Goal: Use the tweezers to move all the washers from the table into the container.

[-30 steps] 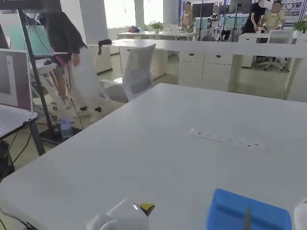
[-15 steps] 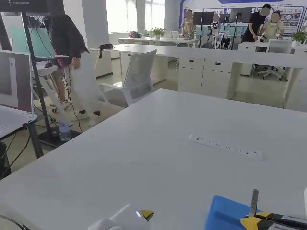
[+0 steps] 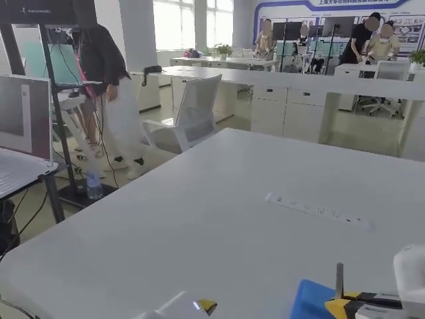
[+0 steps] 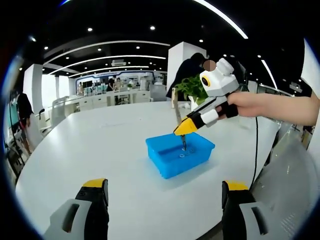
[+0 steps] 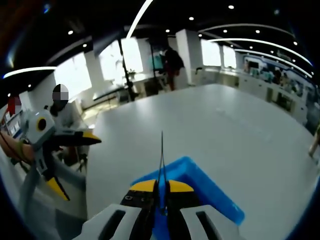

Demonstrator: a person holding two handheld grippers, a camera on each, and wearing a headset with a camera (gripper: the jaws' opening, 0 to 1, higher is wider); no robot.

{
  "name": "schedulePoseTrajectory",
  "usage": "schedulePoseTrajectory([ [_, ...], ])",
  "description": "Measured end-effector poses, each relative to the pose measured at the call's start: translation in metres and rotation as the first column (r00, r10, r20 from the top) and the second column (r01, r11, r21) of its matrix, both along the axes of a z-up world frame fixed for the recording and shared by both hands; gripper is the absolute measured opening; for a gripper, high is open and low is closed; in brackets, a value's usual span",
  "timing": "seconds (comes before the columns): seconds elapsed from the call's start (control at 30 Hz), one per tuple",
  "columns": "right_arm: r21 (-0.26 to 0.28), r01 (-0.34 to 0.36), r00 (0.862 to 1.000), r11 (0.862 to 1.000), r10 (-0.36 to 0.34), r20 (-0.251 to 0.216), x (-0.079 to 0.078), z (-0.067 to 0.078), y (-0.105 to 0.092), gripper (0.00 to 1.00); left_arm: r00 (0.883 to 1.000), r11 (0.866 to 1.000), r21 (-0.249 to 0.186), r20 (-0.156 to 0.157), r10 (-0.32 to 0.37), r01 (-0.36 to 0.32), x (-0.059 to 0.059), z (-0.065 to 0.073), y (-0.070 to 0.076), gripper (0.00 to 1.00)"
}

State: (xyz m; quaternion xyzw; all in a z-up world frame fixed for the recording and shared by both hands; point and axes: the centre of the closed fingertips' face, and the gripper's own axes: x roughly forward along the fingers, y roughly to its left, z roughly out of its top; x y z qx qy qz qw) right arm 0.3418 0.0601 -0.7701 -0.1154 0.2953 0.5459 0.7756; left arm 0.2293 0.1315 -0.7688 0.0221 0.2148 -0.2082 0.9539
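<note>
At the bottom of the left gripper view, my left gripper has its jaws spread wide with nothing between them, low over the white surface. Just beyond them sits the blue container, a shallow open tray. A few small rings that I take for washers lie on its floor.

My right gripper comes in from the right of that view, carried by a hand, its yellow tips angled down over the container. Its jaws are pressed together on the tweezers. The tweezers' long axis is close to upright. The points are down inside the container beside the washers and the back end sticks up above the jaws. I cannot tell whether the points touch the floor or a washer.

In the right gripper view the tweezers show as a thin line running straight ahead from the closed jaws, over a corner of the container. In the head view the back end stands up near the bottom edge.

Further across the surface lies a white power strip. Past the far edge is a white chair, and left of it a person stands by a stand.
</note>
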Motion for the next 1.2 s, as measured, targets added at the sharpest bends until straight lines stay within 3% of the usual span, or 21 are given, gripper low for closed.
schedulePoseTrajectory([
  [0.23, -0.047, -0.021, 1.000, 0.999, 0.021, -0.010, 0.001, -0.016, 0.003, 0.03, 1.000, 1.000, 0.006, -0.003, 0.008, -0.008, -0.001, 0.000, 0.001, 0.96],
  [0.67, -0.088, -0.034, 0.999, 0.996, 0.032, -0.023, -0.001, -0.037, 0.001, 0.03, 0.999, 1.000, 0.010, -0.032, 0.020, -0.020, -0.001, -0.009, 0.007, 0.97],
  [1.2, -0.127, -0.049, 0.999, 0.991, 0.047, -0.023, 0.001, -0.047, 0.001, 0.03, 0.999, 1.000, 0.022, -0.028, 0.018, -0.018, 0.000, -0.010, 0.010, 0.95],
])
